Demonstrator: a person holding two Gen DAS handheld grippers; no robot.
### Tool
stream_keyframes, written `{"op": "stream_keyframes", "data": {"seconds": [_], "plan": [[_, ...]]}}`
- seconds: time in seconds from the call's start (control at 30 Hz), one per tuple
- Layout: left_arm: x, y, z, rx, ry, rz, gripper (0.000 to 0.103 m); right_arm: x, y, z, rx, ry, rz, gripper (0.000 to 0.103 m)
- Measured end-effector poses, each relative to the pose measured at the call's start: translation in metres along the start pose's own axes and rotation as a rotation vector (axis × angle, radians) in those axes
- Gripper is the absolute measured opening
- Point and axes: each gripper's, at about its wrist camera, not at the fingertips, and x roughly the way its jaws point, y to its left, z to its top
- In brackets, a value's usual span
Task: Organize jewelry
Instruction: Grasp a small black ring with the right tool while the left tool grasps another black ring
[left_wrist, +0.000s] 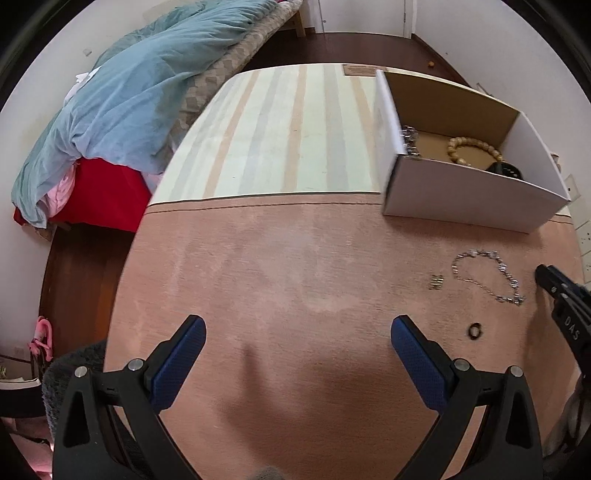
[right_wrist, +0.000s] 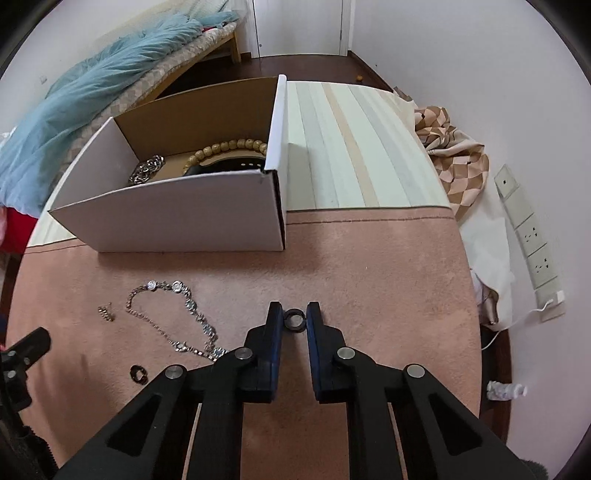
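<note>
Right gripper (right_wrist: 295, 314) pinched down on a small dark ring (right_wrist: 294, 319), tips touching it on both sides, ring sitting right at the fingertips just over the pink cloth (right_wrist: 369, 277). Left gripper (left_wrist: 297, 334) spread wide with nothing between the blue pads (left_wrist: 177, 365), hovering low over bare pink cloth. Just left of the right gripper, a silver chain bracelet (right_wrist: 173, 317) sprawled in a loose loop, its near end almost tucked under the left finger. Further left, a tiny gold clasp-looking piece (right_wrist: 106, 313), too small to make out properly, and nearer the camera another dark little ring (right_wrist: 138, 373) lying flat. Straight ahead and a bit left, a white cardboard box (right_wrist: 177, 214), open top, parked across the seam where the pink cloth meets the striped mat (right_wrist: 351, 155). Inside the box: a wooden bead bracelet (right_wrist: 229, 147), a chunky silver chain (right_wrist: 146, 171) and a black band (right_wrist: 225, 166), partly hidden behind the front wall. Off beyond the table edge, a bed with a teal duvet (left_wrist: 122, 99), a checkered cloth (right_wrist: 458, 166) and wall sockets (right_wrist: 532, 236) on the right.
</note>
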Motion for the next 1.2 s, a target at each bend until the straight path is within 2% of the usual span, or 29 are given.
{"op": "stream_keyframes", "data": {"seconds": [0.07,0.17,0.27,0.43,0.57,0.6,0.63,0.7,0.93,1.2], "plan": [[-0.003,-0.008,-0.002,0.005,0.005,-0.037,0.102,-0.006,-0.004,-0.004,0.020,-0.001,0.011,0.013],[-0.006,-0.025,-0.007,0.018,0.010,-0.131,0.102,-0.021,-0.017,-0.010,0.067,-0.010,0.030,0.013],[-0.008,-0.048,-0.012,0.067,0.002,-0.197,0.101,-0.037,-0.028,-0.021,0.104,-0.018,0.037,0.013],[-0.006,-0.081,-0.018,0.152,0.003,-0.213,0.069,-0.049,-0.043,-0.037,0.163,-0.016,0.030,0.013],[-0.003,-0.096,-0.020,0.203,0.000,-0.202,0.055,-0.051,-0.053,-0.047,0.203,-0.014,0.025,0.013],[-0.001,-0.098,-0.020,0.210,0.000,-0.199,0.047,-0.052,-0.054,-0.048,0.207,-0.014,0.025,0.013],[0.000,-0.101,-0.021,0.218,0.002,-0.196,0.044,-0.051,-0.056,-0.049,0.210,-0.013,0.024,0.013],[0.002,-0.105,-0.024,0.239,-0.004,-0.188,0.030,-0.051,-0.058,-0.051,0.211,-0.014,0.013,0.013],[0.002,-0.111,-0.025,0.279,-0.031,-0.204,0.010,-0.048,-0.062,-0.052,0.224,-0.009,0.000,0.014],[-0.006,-0.109,-0.022,0.267,-0.055,-0.237,0.010,-0.058,-0.059,-0.049,0.215,-0.031,0.009,0.013]]}}
